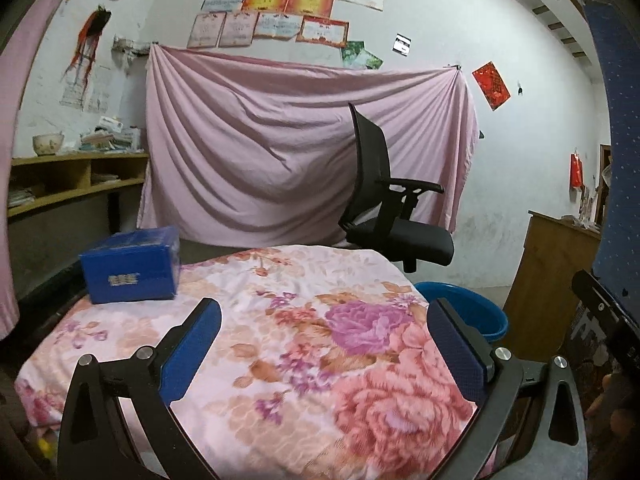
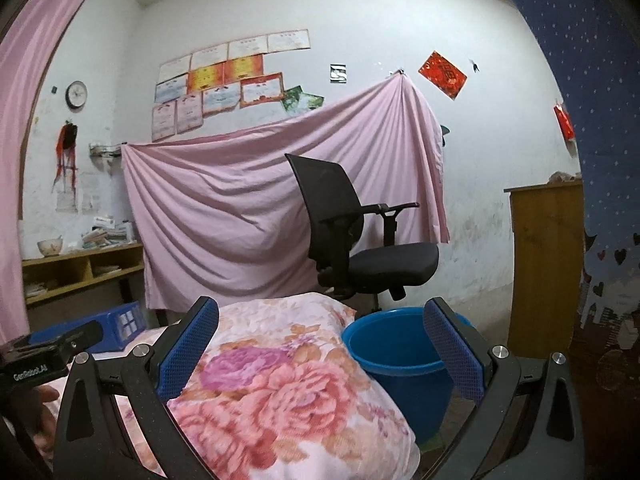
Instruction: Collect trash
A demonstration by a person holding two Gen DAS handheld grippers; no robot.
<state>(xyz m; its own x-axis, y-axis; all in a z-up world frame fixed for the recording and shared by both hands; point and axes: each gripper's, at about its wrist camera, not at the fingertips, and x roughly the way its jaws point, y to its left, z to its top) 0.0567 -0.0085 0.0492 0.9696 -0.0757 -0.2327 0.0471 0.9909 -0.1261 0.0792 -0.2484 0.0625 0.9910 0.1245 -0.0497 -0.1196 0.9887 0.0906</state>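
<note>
A blue plastic bucket (image 2: pixel 394 354) stands on the floor just right of the table; its rim also shows in the left wrist view (image 1: pixel 468 304). A blue box (image 1: pixel 130 266) sits at the table's far left, and part of it shows in the right wrist view (image 2: pixel 120 326). My left gripper (image 1: pixel 324 340) is open and empty above the floral cloth (image 1: pixel 320 344). My right gripper (image 2: pixel 320 344) is open and empty over the cloth's right edge (image 2: pixel 280 392), its right finger in front of the bucket. No loose trash shows on the cloth.
A black office chair (image 1: pixel 392 204) stands behind the table before a hanging pink sheet (image 1: pixel 260 140). A wooden shelf unit (image 1: pixel 72 180) is at the left wall and a wooden cabinet (image 2: pixel 546 264) at the right. The left gripper's body (image 2: pixel 44 356) shows at the lower left of the right wrist view.
</note>
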